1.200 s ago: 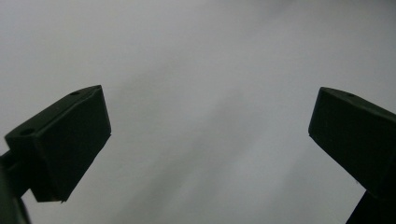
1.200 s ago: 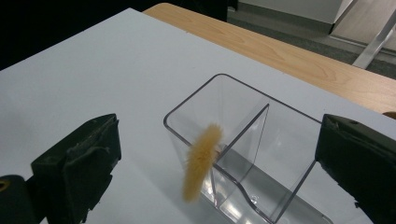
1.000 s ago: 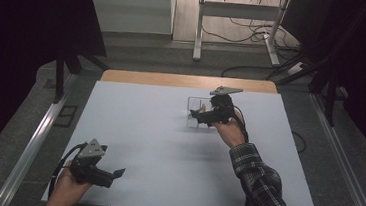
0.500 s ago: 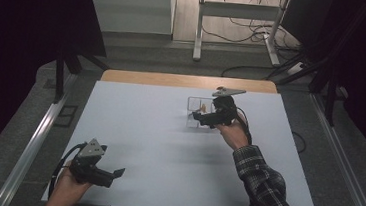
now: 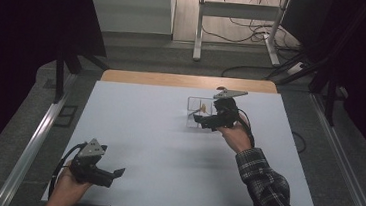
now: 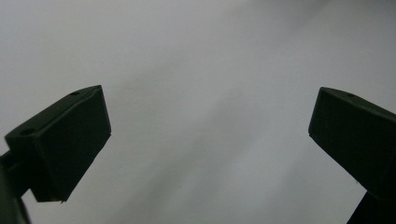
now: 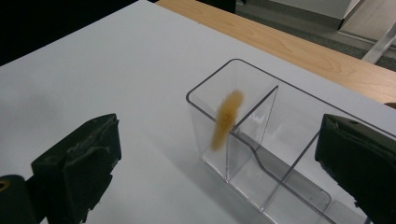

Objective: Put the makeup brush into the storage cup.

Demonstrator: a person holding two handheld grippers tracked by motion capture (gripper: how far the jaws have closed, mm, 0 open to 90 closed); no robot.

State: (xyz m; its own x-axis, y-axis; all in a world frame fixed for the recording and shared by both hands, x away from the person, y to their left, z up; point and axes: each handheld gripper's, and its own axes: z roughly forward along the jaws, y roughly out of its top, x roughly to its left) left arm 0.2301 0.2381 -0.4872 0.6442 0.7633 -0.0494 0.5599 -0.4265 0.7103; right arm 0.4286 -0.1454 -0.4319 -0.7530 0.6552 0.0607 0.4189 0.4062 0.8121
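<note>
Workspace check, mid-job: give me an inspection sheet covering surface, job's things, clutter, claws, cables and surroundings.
Surface: white table top, bare wooden strip along the far edge.
Job's things: clear divided container upright on the table; fuzzy yellow-brown piece in its end compartment.
Clutter: nothing seen.
Claws: right claw open, at the container, holding nothing; left claw open over bare table near the front edge.
Cables: one trails from each claw; loose cables on the floor beyond.
Surroundings: metal table legs on the far floor; dark at both sides.
</note>
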